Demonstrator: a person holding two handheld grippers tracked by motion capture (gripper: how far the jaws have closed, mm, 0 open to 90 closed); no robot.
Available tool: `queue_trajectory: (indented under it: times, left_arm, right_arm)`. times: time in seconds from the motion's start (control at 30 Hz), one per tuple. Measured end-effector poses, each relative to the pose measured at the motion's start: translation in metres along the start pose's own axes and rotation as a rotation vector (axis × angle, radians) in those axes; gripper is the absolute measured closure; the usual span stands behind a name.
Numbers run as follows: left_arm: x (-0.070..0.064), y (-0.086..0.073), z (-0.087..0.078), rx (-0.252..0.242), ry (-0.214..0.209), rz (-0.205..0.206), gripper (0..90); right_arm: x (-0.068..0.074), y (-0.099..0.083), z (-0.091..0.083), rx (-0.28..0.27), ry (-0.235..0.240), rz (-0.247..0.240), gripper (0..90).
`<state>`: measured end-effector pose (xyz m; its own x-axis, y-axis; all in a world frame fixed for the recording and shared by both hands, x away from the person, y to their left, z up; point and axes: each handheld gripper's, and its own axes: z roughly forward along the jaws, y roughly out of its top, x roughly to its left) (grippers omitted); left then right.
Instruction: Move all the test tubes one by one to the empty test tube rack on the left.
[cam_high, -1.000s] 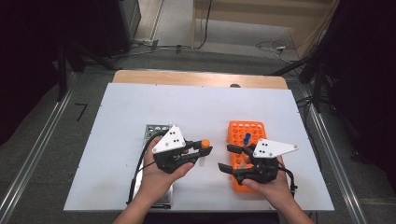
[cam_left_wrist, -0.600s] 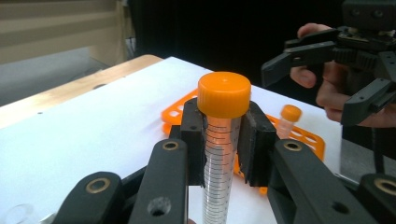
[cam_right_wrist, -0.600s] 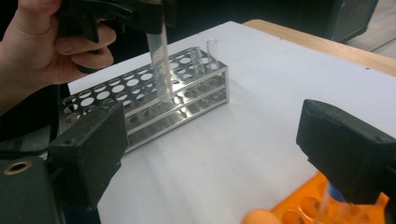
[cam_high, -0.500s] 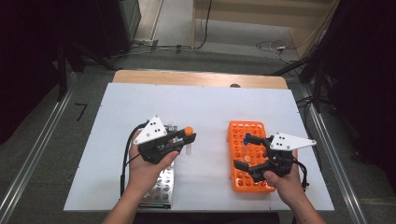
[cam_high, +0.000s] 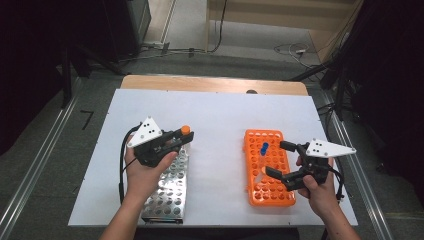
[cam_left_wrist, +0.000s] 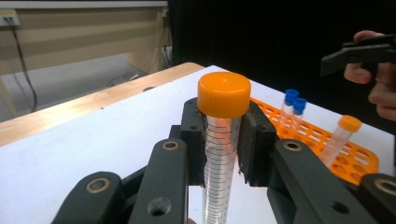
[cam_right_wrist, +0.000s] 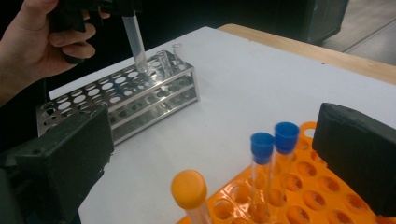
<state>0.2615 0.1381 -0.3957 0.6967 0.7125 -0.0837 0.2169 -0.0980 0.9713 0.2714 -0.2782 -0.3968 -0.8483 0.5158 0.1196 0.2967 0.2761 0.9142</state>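
Observation:
My left gripper (cam_high: 183, 137) is shut on a clear graduated tube with an orange cap (cam_high: 185, 130), held upright over the far end of the metal rack (cam_high: 165, 200). In the left gripper view the tube (cam_left_wrist: 223, 95) sits clamped between both jaws of that gripper (cam_left_wrist: 223, 140). My right gripper (cam_high: 279, 159) is open over the orange rack (cam_high: 272, 192), with nothing between its jaws. In the right gripper view its wide-apart jaws (cam_right_wrist: 210, 158) frame two blue-capped tubes (cam_right_wrist: 273, 140) and a second orange-capped tube (cam_right_wrist: 189, 189) standing in the orange rack (cam_right_wrist: 327, 200).
The steel rack (cam_right_wrist: 121, 98) holds a couple of clear uncapped tubes (cam_right_wrist: 163, 58) at its far end. The white tabletop (cam_high: 220, 120) spreads between the two racks. Its wooden far edge (cam_high: 215, 84) borders a floor with cables.
My left gripper carried the orange-capped tube left and away from me, over the metal rack's far end. My right gripper drew back to the right of the orange rack.

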Motion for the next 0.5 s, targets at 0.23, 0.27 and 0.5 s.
queue_trajectory:
  times: [0.23,0.27,0.5]
  left_arm:
    - [0.008,-0.008,0.001,0.003,0.048,0.002,74.4]
    - [0.009,-0.009,0.001,0.001,0.056,-0.001,74.4]
    - [0.011,-0.018,0.003,0.013,0.084,-0.004,74.4]
  right_arm:
    - [-0.014,-0.005,-0.012,-0.015,-0.043,0.02,0.0]
    - [-0.016,-0.006,-0.014,-0.016,-0.05,0.019,0.0]
    - [-0.028,-0.014,-0.022,-0.009,-0.09,0.033,0.0]
